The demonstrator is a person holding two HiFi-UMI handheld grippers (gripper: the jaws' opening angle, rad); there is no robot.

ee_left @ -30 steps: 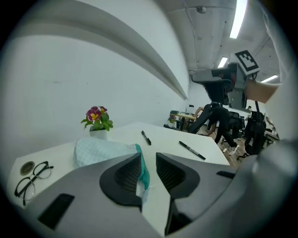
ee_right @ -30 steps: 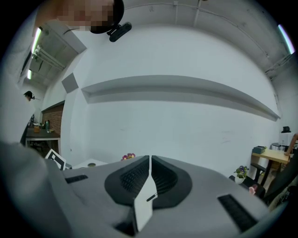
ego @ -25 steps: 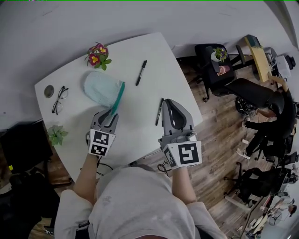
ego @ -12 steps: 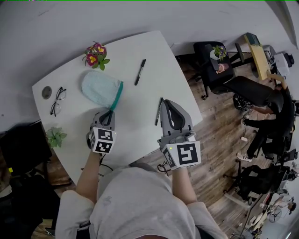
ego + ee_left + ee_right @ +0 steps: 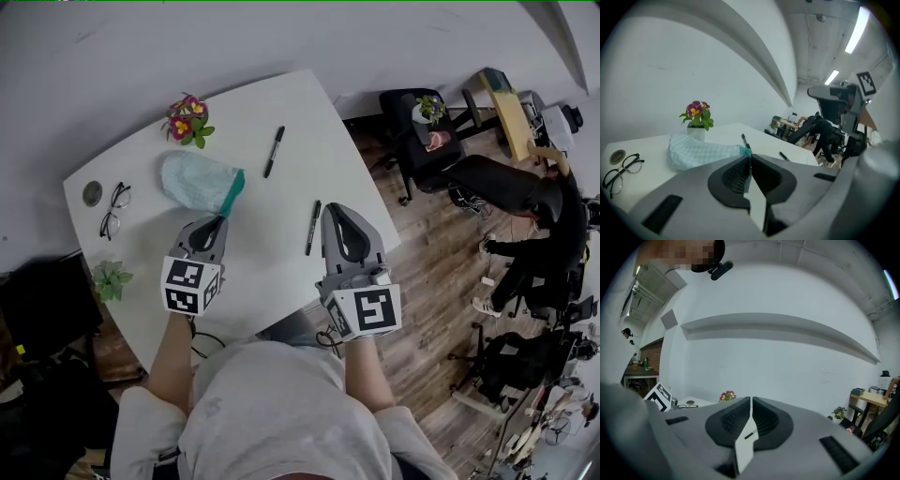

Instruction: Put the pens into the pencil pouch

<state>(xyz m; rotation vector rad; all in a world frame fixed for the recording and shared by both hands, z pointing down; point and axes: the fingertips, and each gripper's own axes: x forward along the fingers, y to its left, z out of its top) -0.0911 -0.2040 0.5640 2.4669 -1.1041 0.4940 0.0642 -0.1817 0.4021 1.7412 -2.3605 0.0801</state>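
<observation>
Left gripper [image 5: 218, 222]: rear end swung slightly leftward. Light blue checked fabric pouch [image 5: 192, 181]: teal zip edge, formerly lifted and stretched toward the jaws, now lowered, shorter, lying flat.

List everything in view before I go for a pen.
table: one, white, centre
pencil pouch: one, pale blue, teal edge, left half
pens: two, black, mid-table and right edge
glasses: one pair, black, left end
disc: one, grey, beside glasses
flower pot: one, pink blooms, far edge
green plant: one, near-left edge
office chairs: several, black, right
person: one, dark clothes, far right
left gripper: grey, jaws shut on pouch's teal edge
right gripper: grey, jaws shut, empty
</observation>
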